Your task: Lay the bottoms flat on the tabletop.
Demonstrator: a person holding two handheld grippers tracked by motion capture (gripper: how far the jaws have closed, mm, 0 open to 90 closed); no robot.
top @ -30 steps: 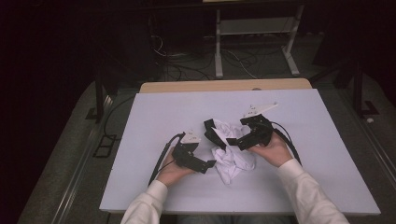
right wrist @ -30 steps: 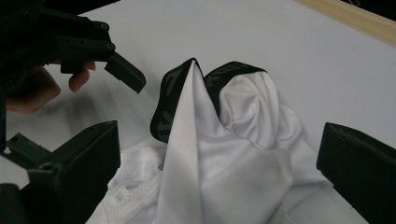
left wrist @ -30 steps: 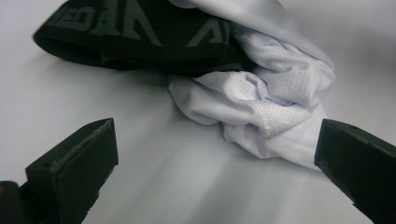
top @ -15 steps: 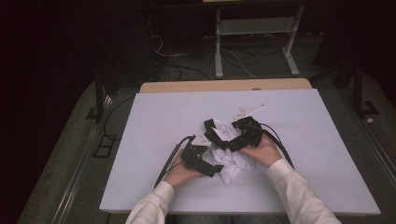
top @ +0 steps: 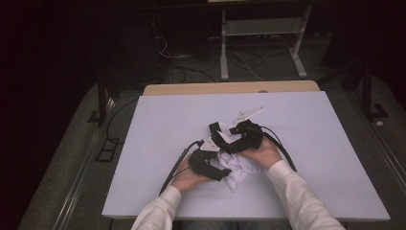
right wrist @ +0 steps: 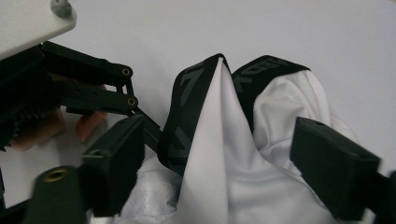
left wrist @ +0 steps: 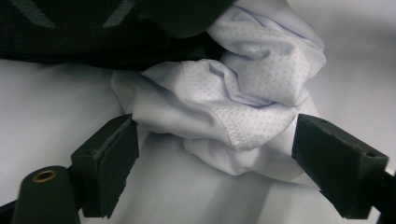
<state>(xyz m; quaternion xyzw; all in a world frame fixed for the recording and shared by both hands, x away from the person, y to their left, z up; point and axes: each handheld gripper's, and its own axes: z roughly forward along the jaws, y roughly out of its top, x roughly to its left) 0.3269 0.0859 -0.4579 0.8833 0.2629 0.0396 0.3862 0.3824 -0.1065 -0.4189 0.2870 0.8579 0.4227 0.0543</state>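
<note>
So the thing being worked on is a crumpled white garment [top: 234, 165] with a wide black waistband [right wrist: 187, 112], sitting bunched up near the middle of the pale table [top: 158, 124], just on the person's side. Up close in the left gripper view the fabric [left wrist: 233, 93] is a fine dotted mesh with a stitched hem, all soft folds and puckers. The band is a flat woven strip with grey lettering on it, which I can't read because it's folded over.

The left gripper [top: 210, 165] is coming at the heap from the left and the right gripper [top: 234, 139] from behind it. Both sets of jaws have just been closing in. In the left gripper view the left gripper [left wrist: 212, 154] is sitting with its blocky black jaws either side of the mesh bundle, cloth between them, not squeezing yet as far as I can see. Same deal for the right gripper [right wrist: 215, 163]: jaws apart, a peaked white fold and the band standing between them.

Compared with a second ago, both hands are sitting lower and closer together over the cloth.

The hands are covering a good part of the heap from above, and the room behind the table is too dark to make out.
</note>
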